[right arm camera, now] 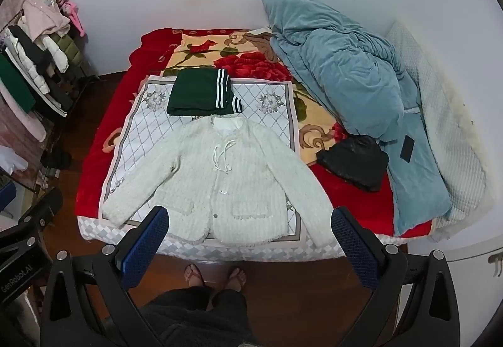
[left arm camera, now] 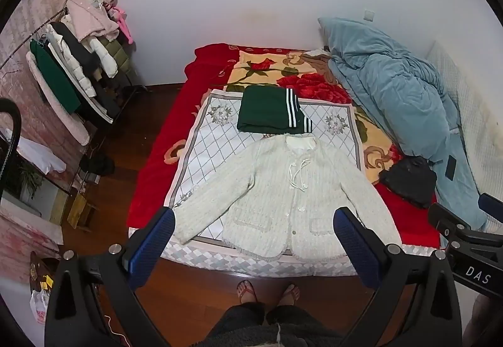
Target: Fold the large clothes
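The bed [left arm camera: 151, 177] is carrying a white jacket [left arm camera: 283, 193] lying flat, sleeves spread; folded green garment [left arm camera: 270, 111] touching its collar, black bag [left arm camera: 408, 178] beside it. Left tongs [left arm camera: 254, 248] and right tongs [right arm camera: 251, 244] are hanging open, empty.

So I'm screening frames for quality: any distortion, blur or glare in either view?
Left wrist view: strong fisheye bending with black corners; the white jacket is sharp. Right wrist view: same curvature; the jacket looks slightly washed out, though the green garment stays crisp. Lighting is soft and even in both, with no hard glare.
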Demonstrator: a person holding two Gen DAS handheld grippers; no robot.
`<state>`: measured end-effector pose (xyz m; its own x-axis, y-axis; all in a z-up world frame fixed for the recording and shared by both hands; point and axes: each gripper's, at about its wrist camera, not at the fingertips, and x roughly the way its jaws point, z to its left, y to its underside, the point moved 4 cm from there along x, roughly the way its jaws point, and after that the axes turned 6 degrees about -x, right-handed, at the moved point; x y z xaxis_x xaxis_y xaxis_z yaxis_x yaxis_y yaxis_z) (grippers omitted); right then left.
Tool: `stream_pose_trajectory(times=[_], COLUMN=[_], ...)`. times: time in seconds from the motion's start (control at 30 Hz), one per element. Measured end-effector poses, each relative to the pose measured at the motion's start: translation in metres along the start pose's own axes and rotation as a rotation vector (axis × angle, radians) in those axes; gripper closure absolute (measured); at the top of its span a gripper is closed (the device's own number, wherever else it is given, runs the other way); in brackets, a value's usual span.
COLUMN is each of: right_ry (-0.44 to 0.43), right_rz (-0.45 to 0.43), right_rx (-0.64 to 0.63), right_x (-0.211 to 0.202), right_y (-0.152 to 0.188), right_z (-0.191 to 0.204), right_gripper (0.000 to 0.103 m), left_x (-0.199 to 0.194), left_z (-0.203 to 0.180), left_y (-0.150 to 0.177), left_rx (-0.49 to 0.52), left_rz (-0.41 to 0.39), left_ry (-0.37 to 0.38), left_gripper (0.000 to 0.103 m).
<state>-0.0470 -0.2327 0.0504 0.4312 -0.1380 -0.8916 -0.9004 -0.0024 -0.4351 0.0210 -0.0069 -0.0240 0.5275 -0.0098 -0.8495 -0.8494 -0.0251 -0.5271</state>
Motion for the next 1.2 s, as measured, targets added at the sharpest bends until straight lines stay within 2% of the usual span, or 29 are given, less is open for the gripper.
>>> stream_pose_trajectory(times=[0.37,1.2], right_ry=[0.002,-0.002], right_rz=[-0.001,-0.004], right_rx=[-0.005,-0.006], right_x=[-0.002,-0.006], right_y=[-0.001,-0.004], right_z=[0.001,0.003], right_gripper=[0.0,0.0], left_x=[-0.01,-0.013], left_z=[-0.002,-0.005], left_y=[-0.008,-0.002], left_rx=[-0.009,-0.009], left_rz=[-0.002,-0.001], left_ry=[0.006,0.011], left_gripper=[0.0,0.0])
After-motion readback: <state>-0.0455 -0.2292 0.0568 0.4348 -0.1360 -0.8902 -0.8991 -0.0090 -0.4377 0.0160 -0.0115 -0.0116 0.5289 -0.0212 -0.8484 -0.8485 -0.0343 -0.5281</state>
